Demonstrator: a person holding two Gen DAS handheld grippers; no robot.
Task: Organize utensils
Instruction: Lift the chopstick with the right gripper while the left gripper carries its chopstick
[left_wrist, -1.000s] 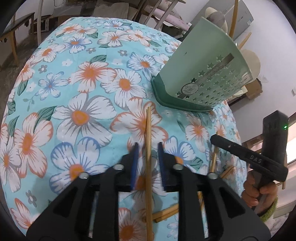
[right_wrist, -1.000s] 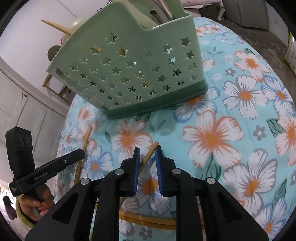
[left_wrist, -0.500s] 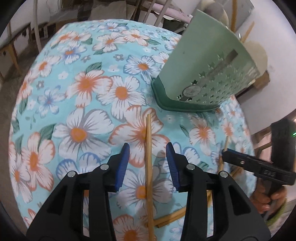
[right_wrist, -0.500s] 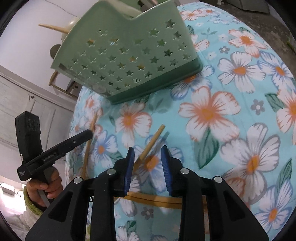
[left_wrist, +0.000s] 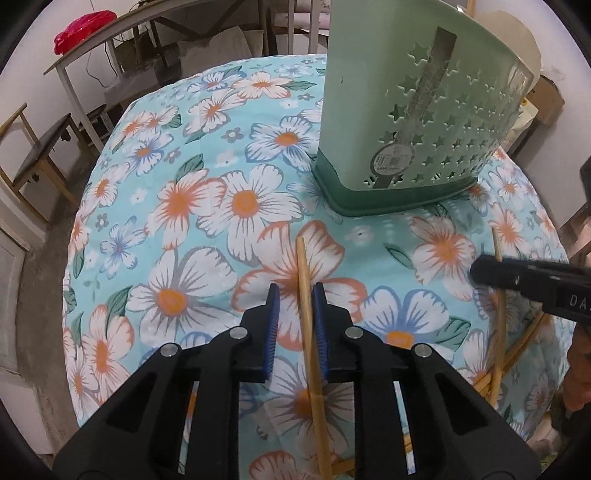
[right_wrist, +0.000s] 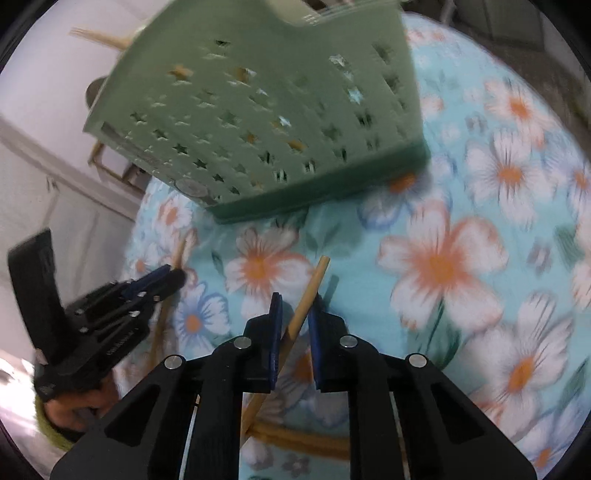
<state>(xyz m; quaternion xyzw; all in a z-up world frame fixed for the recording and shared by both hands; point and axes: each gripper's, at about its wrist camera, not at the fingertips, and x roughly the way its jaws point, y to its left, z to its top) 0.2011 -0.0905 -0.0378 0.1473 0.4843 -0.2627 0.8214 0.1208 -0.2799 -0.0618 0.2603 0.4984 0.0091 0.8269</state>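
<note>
A green utensil holder (left_wrist: 406, 110) with star-shaped holes stands at the far side of the flowered tablecloth (left_wrist: 177, 192). My left gripper (left_wrist: 295, 291) points down at the cloth. A wooden chopstick (left_wrist: 306, 295) lies between its blue pads, close to the right pad; the jaws are closing, with a gap on the left side. My right gripper (right_wrist: 295, 299) straddles another chopstick (right_wrist: 308, 291) that runs diagonally between its closing pads, with a gap showing. The holder (right_wrist: 277, 129) looms behind it, blurred. Each gripper shows in the other's view: the left gripper (right_wrist: 166, 277) and the right gripper (left_wrist: 484, 271).
More chopsticks (left_wrist: 517, 354) lie crossed on the cloth at the lower right, and one (right_wrist: 303, 437) runs across under my right gripper. A person's hand (right_wrist: 74, 406) holds the left gripper. Wooden tables and a stool (left_wrist: 40, 147) stand beyond the table's left edge.
Both pairs of jaws widened half a second ago and have narrowed again around their chopsticks. The left view has rolled, so the holder now looks more upright. The right view is motion-blurred.
</note>
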